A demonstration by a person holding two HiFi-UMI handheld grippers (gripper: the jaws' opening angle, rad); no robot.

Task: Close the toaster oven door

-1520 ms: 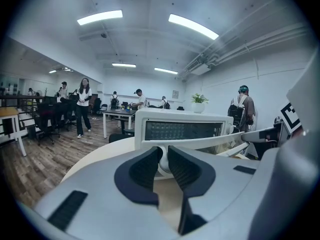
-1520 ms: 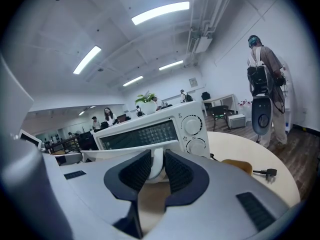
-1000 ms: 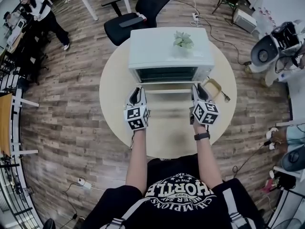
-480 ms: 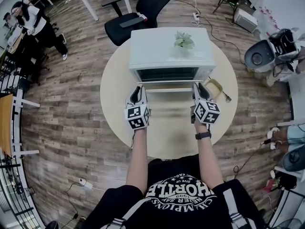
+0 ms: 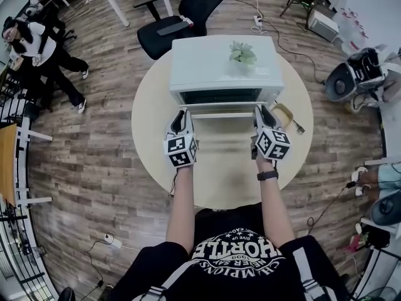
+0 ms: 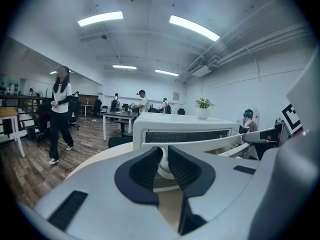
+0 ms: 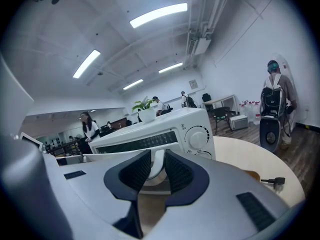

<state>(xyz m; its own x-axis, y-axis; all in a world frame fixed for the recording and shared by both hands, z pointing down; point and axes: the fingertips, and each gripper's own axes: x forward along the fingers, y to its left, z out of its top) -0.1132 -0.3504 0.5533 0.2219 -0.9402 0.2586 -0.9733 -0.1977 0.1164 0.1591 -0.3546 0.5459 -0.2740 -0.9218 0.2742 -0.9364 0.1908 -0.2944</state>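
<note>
A white toaster oven stands at the far side of the round table. Its glass door hangs partly open, tilted up toward the oven front. My left gripper is shut on the left end of the white door handle. At the handle's right end, my right gripper is shut in the same way. In the left gripper view the left gripper's pads press on the handle's rounded end. The right gripper view shows the right gripper clamped on the handle, below the oven's dials.
A small potted plant sits on top of the oven. A wooden item with a cable lies just right of the door. Behind the table stands a black office chair, and a person walks at the far left.
The door handle and both grippers have edged slightly toward the oven, and the door stands a little steeper. The person at the far left has walked on.
</note>
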